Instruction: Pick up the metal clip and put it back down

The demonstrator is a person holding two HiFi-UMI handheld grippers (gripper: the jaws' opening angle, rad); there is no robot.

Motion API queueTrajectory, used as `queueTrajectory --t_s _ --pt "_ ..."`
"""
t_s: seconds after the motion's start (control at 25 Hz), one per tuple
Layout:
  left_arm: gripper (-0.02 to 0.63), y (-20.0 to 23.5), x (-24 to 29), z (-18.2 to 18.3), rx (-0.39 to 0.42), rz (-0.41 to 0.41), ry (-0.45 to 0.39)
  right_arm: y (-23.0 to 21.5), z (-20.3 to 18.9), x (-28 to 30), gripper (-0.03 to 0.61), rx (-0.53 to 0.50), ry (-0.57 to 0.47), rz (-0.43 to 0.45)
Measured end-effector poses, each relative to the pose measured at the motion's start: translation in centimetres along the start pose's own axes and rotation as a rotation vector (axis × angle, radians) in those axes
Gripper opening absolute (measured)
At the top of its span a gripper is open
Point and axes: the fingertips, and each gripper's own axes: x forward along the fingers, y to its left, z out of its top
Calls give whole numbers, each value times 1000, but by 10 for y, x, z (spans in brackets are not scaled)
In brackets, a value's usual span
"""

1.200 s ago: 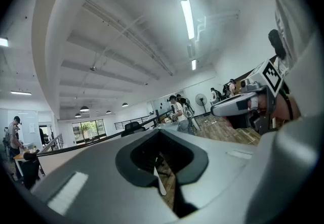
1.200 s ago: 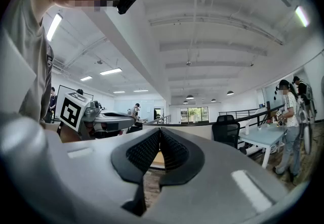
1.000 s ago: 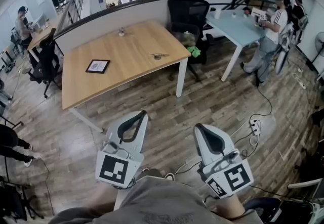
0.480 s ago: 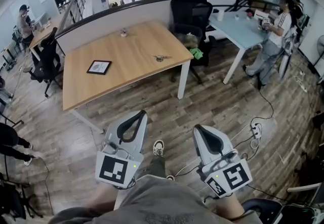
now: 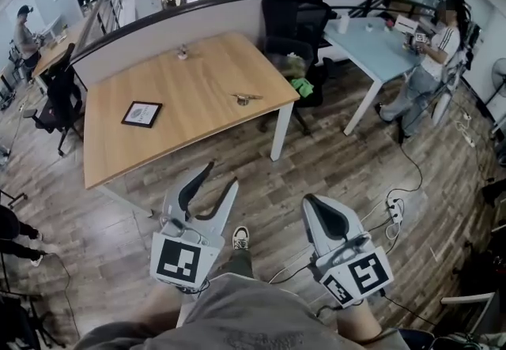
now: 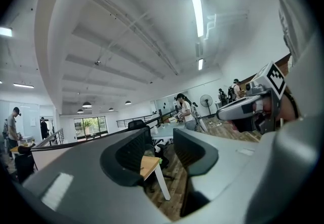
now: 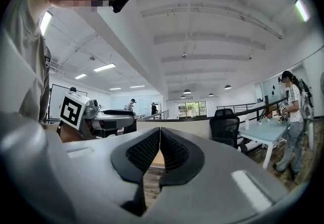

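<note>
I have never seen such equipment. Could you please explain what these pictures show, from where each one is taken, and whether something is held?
There is no robot here. A person holds a hand tool with two jaws in each hand. The wide picture comes from a camera on the person's head, looking down. The other two come from cameras riding on each tool, looking along its jaws. The left gripper has just been opening its jaws, and nothing is between them. The right gripper is shut and empty. Ahead stands a wooden table. On it lie the metal clip, a dark-framed flat panel and a small object too small to identify.
</note>
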Motion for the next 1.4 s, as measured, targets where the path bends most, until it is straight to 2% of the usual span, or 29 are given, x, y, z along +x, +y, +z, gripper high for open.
queueTrajectory --t_s 0.32,0.92,1.16,1.4 --pt "173 72 85 -6 38 -8 23 -56 4 91 12 10 30 -22" --pt "173 192 214 -25 25 -17 43 -132 3 255 12 34 78 -24" --pt "173 219 245 -34 -17 -21 65 -152 1 292 12 44 83 -17" --pt "173 222 281 -42 -45 -42 77 -181 -5 314 12 43 95 -17"
